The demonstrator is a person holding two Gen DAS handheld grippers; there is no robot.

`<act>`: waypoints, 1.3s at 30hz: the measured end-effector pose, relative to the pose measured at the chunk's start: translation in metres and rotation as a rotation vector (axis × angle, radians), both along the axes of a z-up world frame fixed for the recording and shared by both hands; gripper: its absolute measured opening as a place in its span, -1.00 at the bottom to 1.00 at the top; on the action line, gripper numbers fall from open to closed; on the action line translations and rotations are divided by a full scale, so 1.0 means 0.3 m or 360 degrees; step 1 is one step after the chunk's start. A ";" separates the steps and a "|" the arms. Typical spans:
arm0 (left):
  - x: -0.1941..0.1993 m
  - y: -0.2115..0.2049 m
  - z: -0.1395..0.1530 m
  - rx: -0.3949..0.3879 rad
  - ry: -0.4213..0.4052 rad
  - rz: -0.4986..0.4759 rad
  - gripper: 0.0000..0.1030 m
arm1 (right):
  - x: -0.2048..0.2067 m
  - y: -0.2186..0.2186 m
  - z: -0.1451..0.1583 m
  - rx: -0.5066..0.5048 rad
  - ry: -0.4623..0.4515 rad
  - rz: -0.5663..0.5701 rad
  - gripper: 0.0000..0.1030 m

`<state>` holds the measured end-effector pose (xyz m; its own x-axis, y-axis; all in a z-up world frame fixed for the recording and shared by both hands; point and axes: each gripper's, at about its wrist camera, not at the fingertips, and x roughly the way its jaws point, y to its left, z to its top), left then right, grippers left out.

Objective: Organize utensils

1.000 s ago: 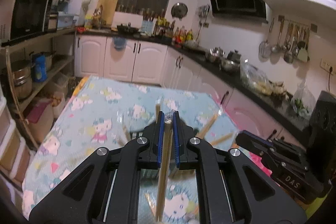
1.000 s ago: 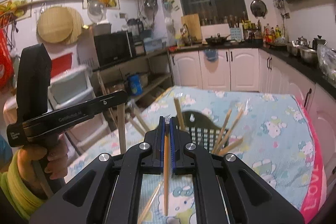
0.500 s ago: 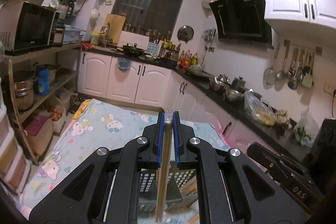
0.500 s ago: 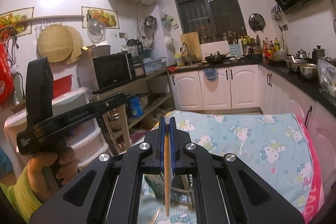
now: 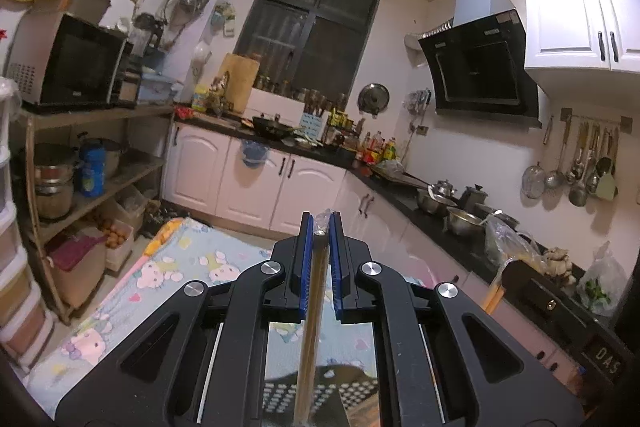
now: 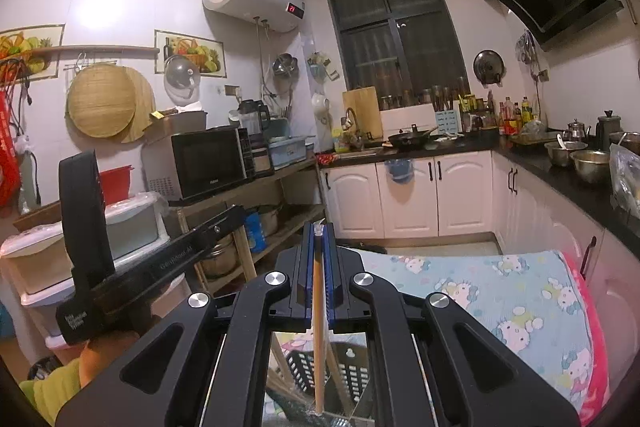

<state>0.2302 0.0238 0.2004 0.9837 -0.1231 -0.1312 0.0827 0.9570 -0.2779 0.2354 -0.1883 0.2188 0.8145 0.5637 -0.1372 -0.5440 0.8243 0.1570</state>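
Note:
My left gripper (image 5: 320, 227) is shut on a wrapped wooden chopstick (image 5: 310, 339) that hangs down between its blue pads. Below it the black slotted utensil basket (image 5: 320, 395) shows through the gap. My right gripper (image 6: 319, 231) is shut on another wooden chopstick (image 6: 319, 339), held upright over the same black basket (image 6: 352, 375). The left gripper's body (image 6: 160, 263) shows at the left of the right wrist view. The right gripper's body (image 5: 560, 315) shows at the lower right of the left wrist view. Both grippers are tilted up toward the kitchen.
The table wears a blue cartoon-cat cloth (image 6: 500, 291) with a pink edge. A wooden shelf with a microwave (image 5: 68, 63) stands left. White cabinets and a dark counter (image 5: 400, 183) with pots run along the back and right.
Both grippers have tilted upward with their chopsticks still held. The basket and table have dropped to the bottom of both views, and the loose chopsticks in the basket have gone out of sight.

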 end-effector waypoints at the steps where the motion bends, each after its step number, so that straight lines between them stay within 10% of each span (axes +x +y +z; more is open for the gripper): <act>1: 0.005 -0.003 -0.003 0.0009 -0.0009 0.0011 -0.94 | 0.007 0.003 -0.002 -0.0001 -0.0005 -0.0007 -0.91; 39: 0.094 -0.047 -0.278 0.0148 0.0068 -0.0046 -0.94 | 0.121 0.058 -0.334 -0.0092 0.0034 -0.0166 -0.91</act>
